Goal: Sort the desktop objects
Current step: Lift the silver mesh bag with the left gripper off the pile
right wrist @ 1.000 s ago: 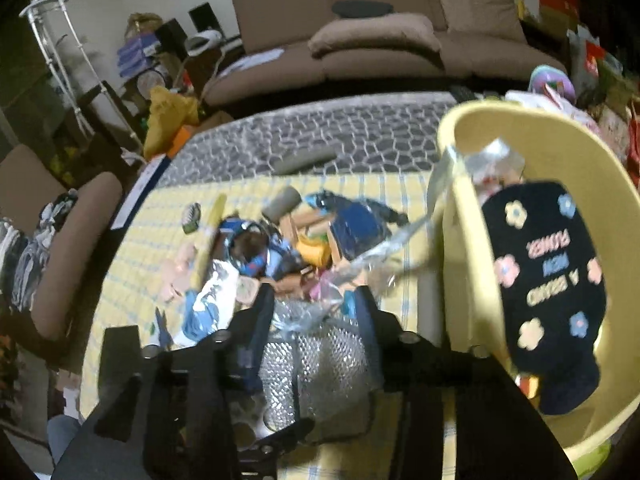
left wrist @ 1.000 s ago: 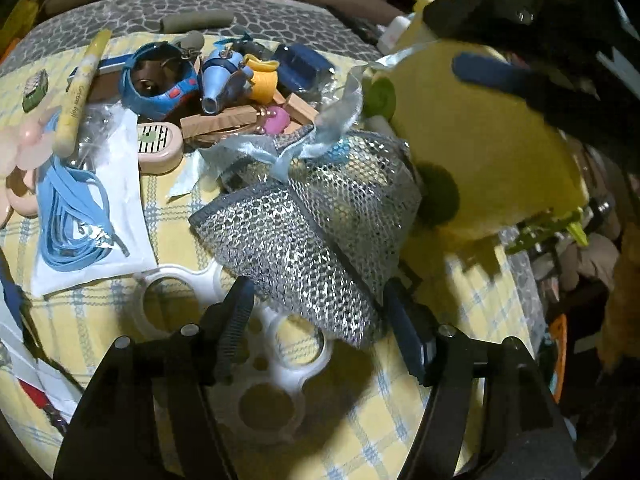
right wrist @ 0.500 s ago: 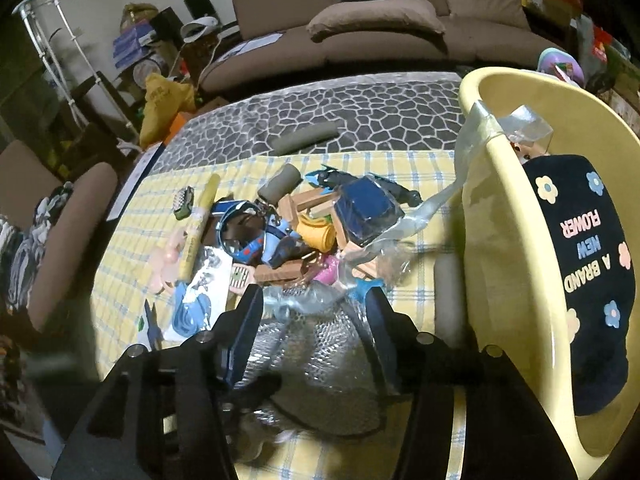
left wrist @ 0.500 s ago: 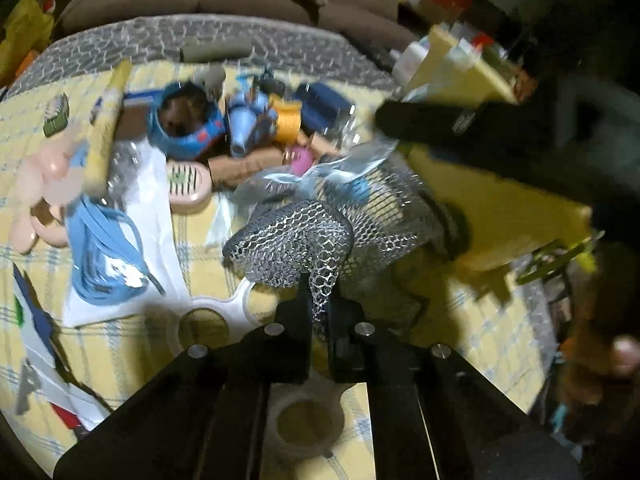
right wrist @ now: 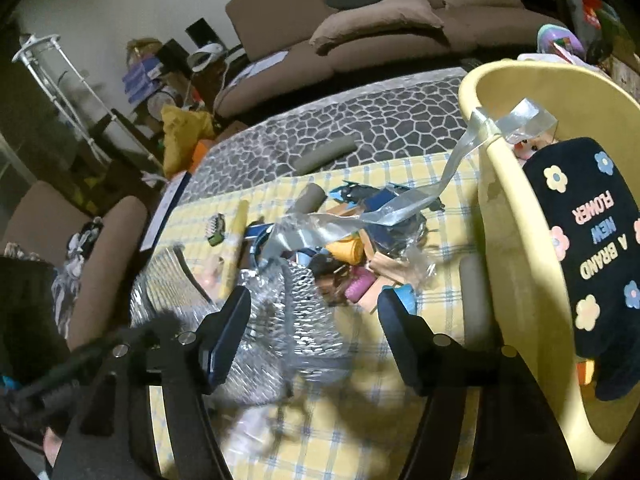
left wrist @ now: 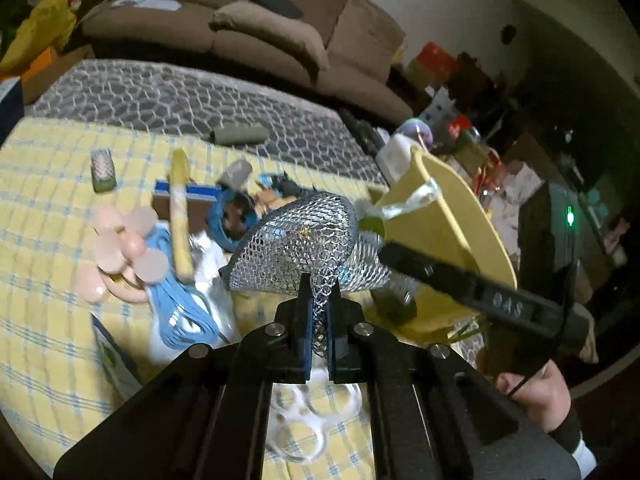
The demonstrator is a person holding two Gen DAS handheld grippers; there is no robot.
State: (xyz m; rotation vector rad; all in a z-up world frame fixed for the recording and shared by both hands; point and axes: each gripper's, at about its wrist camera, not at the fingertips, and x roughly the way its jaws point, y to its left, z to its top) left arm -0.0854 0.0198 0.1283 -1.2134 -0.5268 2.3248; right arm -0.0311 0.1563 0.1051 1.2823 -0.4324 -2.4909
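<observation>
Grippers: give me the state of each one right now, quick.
Left gripper: shut on the silver mesh bag, pinching a fold of it.
Right gripper: jaws opening, pads pressing on nothing; the mesh bag lies between them.

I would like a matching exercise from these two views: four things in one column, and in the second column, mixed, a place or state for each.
Things:
1. silver mesh bag
2. dark sock with flowers
3. grey roll
4. right claw

Places or states:
A. lies on the grey cobble-pattern cloth
B. pinched in the left claw, above the checked cloth
C. jaws apart and opening, gripping nothing
D. hangs over the rim of the yellow tub

Pairs: 1-B, 2-D, 3-A, 4-C
</observation>
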